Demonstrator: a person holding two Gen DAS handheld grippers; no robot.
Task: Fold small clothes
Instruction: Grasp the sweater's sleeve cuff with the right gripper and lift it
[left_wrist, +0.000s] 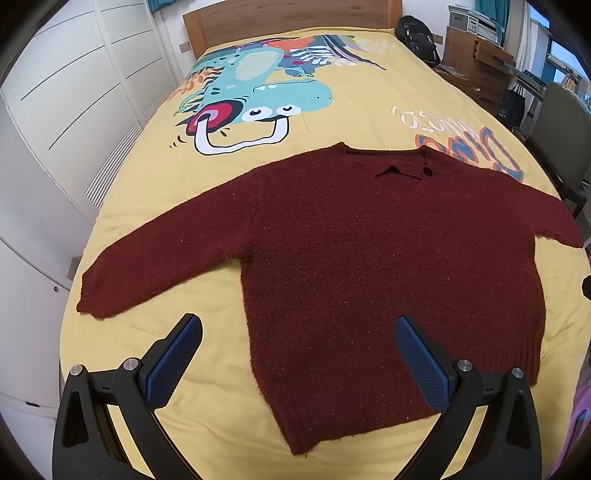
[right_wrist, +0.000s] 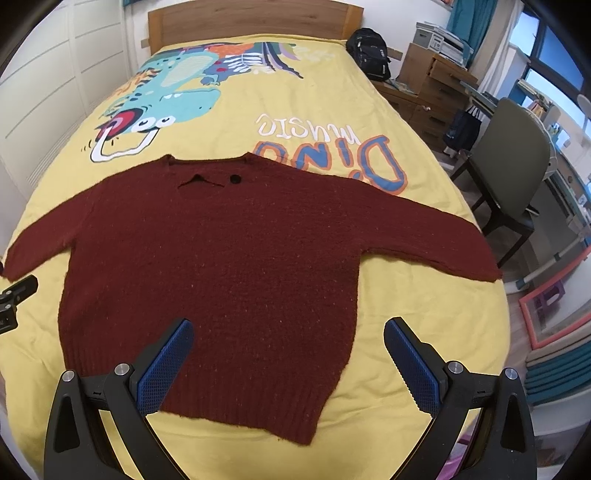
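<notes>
The dark red knitted sweater (left_wrist: 369, 266) lies flat and face up on the yellow quilted bedspread with a cartoon dinosaur print (left_wrist: 155, 206), both sleeves spread out to the sides and the ribbed hem nearest me. I judge no fold is made yet, so this is the start of the job.

My left gripper (left_wrist: 297, 363) hangs above the hem's left corner, its blue-padded fingers wide apart and holding nothing. My right gripper (right_wrist: 288, 365) hangs above the hem's right corner, spread just as wide and also empty.

Next I would lower each claw onto a sleeve or a side edge, pinch the thick knit and carry it inward over the body.

No basket or box stands on the bed. A wooden chest of drawers (right_wrist: 439, 92) stands beside it; I cannot see what it holds.
</notes>
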